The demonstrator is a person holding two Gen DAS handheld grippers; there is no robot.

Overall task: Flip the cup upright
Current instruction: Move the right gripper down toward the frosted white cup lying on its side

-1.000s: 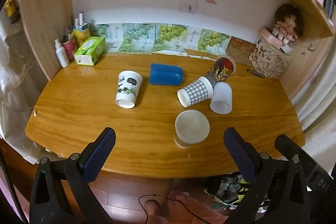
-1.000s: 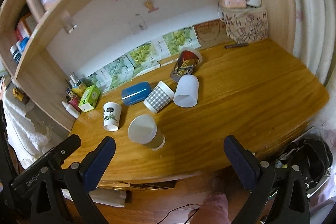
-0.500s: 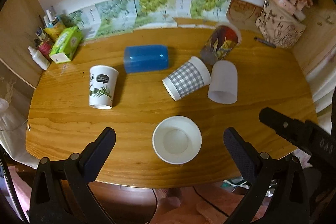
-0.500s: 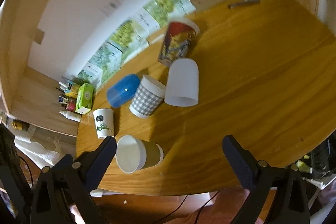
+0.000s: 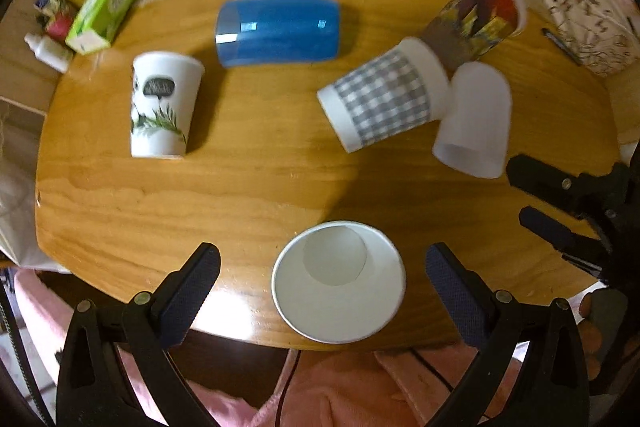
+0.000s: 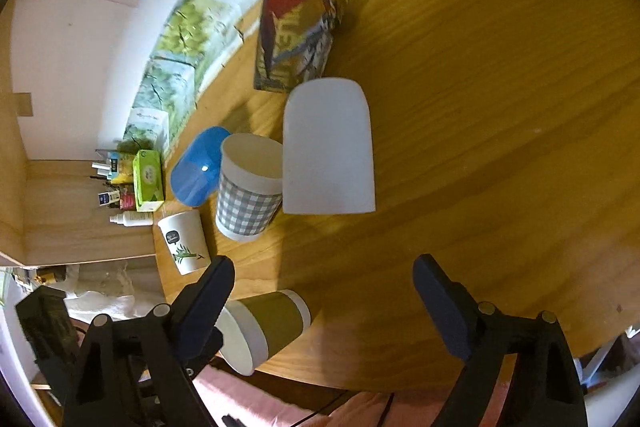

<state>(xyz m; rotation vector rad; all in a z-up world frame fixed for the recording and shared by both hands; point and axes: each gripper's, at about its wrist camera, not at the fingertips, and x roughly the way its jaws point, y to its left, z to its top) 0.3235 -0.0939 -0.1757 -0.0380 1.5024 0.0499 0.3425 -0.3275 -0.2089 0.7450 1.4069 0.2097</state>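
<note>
No writing is legible. Both tools, left [image 5: 322,269] and right [image 6: 324,287], gape empty above the wooden surface [image 5: 248,183]; a cup [image 5: 338,281] lies between the left's fingers.

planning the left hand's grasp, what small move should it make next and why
Probably ease the left gripper forward and down around the olive-sleeved cup. The cup lies on its side near the table edge, mouth facing the camera, centred between the open fingers, which do not touch it.

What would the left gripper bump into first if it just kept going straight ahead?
Most likely the olive cup. It lies on its side at the table's near edge, its open mouth facing the open left gripper and sitting right between its fingers. Depth is hard to judge, so the gap is unclear.
</note>
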